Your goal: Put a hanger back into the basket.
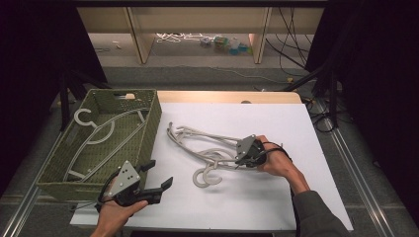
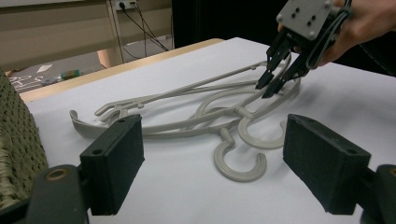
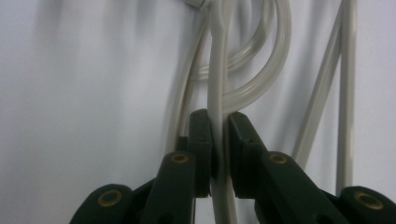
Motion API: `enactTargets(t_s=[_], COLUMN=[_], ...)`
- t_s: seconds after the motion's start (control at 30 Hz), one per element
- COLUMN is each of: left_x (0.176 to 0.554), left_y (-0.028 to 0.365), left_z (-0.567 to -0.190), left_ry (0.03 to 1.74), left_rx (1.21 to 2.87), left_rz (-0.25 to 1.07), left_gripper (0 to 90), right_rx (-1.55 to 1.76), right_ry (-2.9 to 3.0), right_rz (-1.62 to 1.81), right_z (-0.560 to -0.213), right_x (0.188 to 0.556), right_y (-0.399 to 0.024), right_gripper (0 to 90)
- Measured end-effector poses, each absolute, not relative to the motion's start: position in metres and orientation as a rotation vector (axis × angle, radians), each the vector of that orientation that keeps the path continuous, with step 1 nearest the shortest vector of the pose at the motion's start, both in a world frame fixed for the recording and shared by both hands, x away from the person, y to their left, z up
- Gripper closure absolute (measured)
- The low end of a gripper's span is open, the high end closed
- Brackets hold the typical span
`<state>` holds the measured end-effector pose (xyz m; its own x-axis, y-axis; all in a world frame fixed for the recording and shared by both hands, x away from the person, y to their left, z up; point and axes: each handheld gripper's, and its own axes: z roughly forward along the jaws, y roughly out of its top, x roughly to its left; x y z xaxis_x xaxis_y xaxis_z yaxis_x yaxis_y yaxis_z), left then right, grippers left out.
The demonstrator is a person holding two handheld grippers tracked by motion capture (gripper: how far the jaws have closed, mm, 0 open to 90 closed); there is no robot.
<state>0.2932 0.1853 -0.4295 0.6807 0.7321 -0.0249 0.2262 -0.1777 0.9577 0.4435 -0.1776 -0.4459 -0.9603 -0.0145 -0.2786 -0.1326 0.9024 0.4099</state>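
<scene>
Right gripper (image 1: pixel 239 157), wrist bent inward, is clamped on an arm of the tangled grey hangers (image 1: pixel 207 148) lying mid-table on the white sheet (image 1: pixel 276 123). Left gripper (image 1: pixel 157 174) hovers wide apart beside the green basket (image 1: pixel 148 133).

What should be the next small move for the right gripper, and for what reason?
Probably a slow, short lift. The right gripper is already shut on one bar of the tangled hangers on the white table, and their hooks overlap, so a gentle raise would show whether one comes free. One hanger already lies in the green basket, and the left gripper waits open beside it.
</scene>
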Motion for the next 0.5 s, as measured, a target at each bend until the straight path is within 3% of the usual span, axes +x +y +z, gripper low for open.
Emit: enactTargets(t_s=[0.2,0.5], left_x=[0.297,0.31], left_y=[0.177,0.165], left_z=[-0.429,-0.422], left_ry=[0.76,0.702], left_rx=[1.749,1.803], left_rz=[0.529,0.619], left_gripper=[21.9,27.0], right_rx=[-0.115,-0.195], right_ry=[2.787,2.742], right_rz=[0.686,0.778], right_z=[-0.433,-0.409], right_x=[0.439,0.431], right_y=[-0.181,-0.182], right_gripper=[81.9,82.1])
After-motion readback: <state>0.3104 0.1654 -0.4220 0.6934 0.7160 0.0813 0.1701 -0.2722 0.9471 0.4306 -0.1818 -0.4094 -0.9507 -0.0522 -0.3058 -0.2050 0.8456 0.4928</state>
